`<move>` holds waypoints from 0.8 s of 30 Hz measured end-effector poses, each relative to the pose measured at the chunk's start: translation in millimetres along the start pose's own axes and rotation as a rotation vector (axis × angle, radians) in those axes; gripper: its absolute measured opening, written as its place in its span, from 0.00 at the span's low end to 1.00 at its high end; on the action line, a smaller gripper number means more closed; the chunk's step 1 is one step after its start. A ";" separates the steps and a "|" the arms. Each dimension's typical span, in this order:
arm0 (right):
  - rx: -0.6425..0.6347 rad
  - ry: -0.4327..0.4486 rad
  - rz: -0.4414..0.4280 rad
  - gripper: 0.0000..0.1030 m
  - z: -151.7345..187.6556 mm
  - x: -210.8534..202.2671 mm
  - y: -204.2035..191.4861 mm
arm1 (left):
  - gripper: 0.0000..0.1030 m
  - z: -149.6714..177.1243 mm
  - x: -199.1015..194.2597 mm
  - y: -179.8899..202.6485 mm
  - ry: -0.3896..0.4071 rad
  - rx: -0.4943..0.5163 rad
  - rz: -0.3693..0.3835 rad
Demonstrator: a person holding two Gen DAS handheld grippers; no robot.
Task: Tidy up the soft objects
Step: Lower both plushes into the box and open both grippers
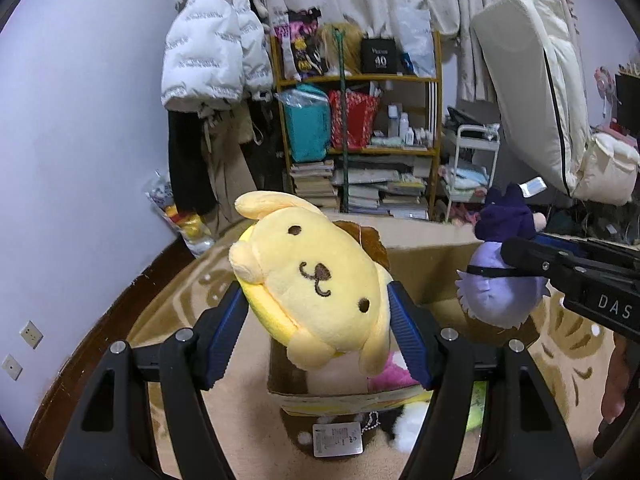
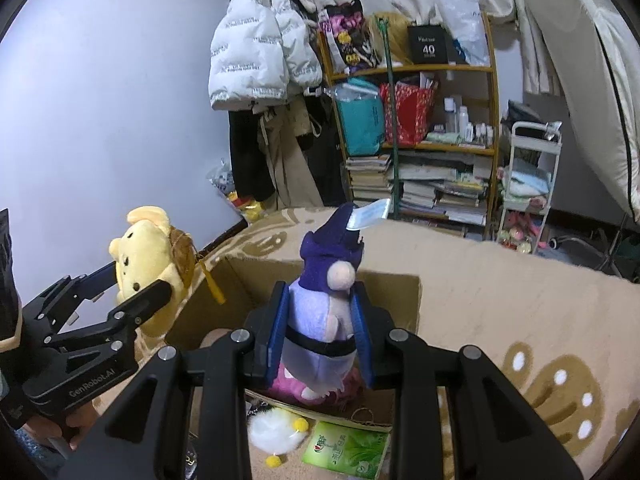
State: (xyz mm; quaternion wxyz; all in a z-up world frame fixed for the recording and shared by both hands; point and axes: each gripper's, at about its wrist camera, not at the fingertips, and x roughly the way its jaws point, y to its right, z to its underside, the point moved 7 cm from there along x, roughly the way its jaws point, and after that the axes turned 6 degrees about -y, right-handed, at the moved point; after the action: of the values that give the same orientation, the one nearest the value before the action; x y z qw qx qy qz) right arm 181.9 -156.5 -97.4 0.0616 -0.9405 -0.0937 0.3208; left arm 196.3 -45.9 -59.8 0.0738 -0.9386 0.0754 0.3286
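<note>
A yellow dog plush (image 1: 316,280), face up and tilted, and a purple hooded plush (image 2: 324,312), upright, both hang above the open cardboard box (image 2: 400,300).

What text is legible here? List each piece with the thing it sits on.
"40": black box on the top shelf; the small line above it is blurred.
"DAS": side of the right gripper.
"GenRobot.AI": body of the left gripper.
White jacket lettering, green packet and white tag: unreadable.

Between my left jaws, the yellow dog plush (image 1: 316,280) hides most of the cardboard box (image 1: 420,276) beyond.
</note>
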 end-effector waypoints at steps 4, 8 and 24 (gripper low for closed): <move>0.009 -0.041 -0.007 0.33 9.9 18.2 5.4 | 0.69 11.0 22.3 7.7 -0.067 0.028 0.001; 0.019 -0.088 -0.013 0.33 19.3 32.4 8.9 | 0.69 22.0 38.5 5.9 -0.117 0.015 -0.025; 0.036 -0.095 0.019 0.53 29.0 13.9 10.5 | 0.89 22.9 10.9 2.5 -0.103 0.008 -0.044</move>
State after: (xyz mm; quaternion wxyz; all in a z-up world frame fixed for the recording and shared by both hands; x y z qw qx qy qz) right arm 176.3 -162.1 -130.3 0.0709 -0.9238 -0.0818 0.3672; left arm 190.4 -45.1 -84.6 0.0887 -0.9215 0.0522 0.3745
